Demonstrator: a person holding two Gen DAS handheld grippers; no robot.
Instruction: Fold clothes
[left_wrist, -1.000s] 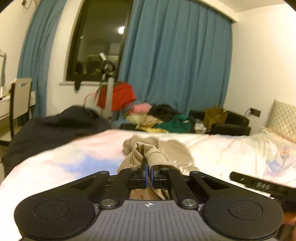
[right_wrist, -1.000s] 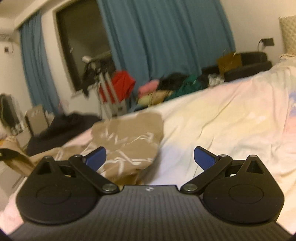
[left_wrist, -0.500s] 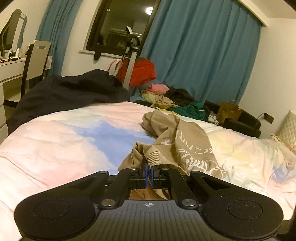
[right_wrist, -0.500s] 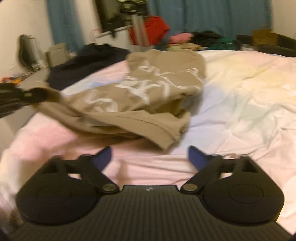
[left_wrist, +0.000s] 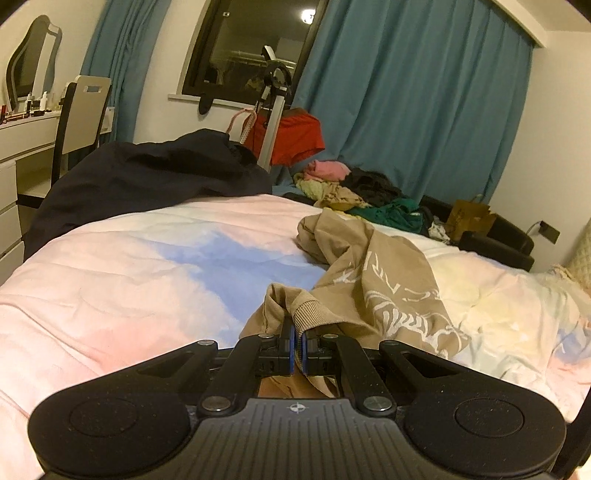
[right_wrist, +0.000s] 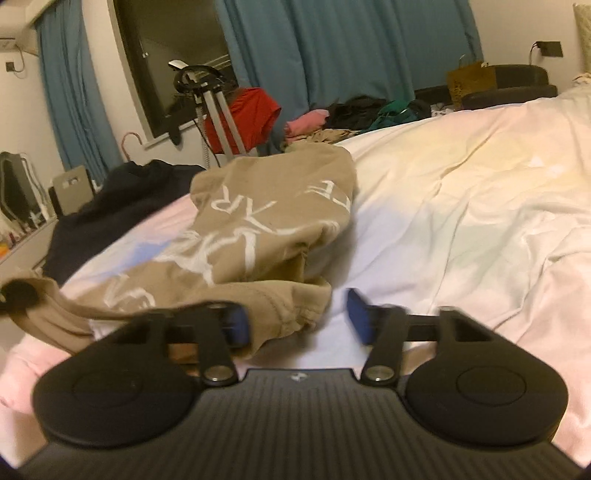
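A tan sweatshirt with white print lies crumpled on the bed's pastel duvet. My left gripper is shut on its ribbed cuff and holds that end just above the duvet. In the right wrist view the same sweatshirt lies ahead and to the left. My right gripper is open, its blue pads on either side of the sweatshirt's near hem corner, low over the duvet.
A dark garment lies at the bed's far left edge. A heap of clothes and a red garment on a stand are beyond the bed by the blue curtains. A desk and chair stand at left.
My left gripper has pulled the cuff back and up, stretching the sweatshirt toward me. My right gripper has dropped and moved in on the near hem, and its fingers have narrowed.
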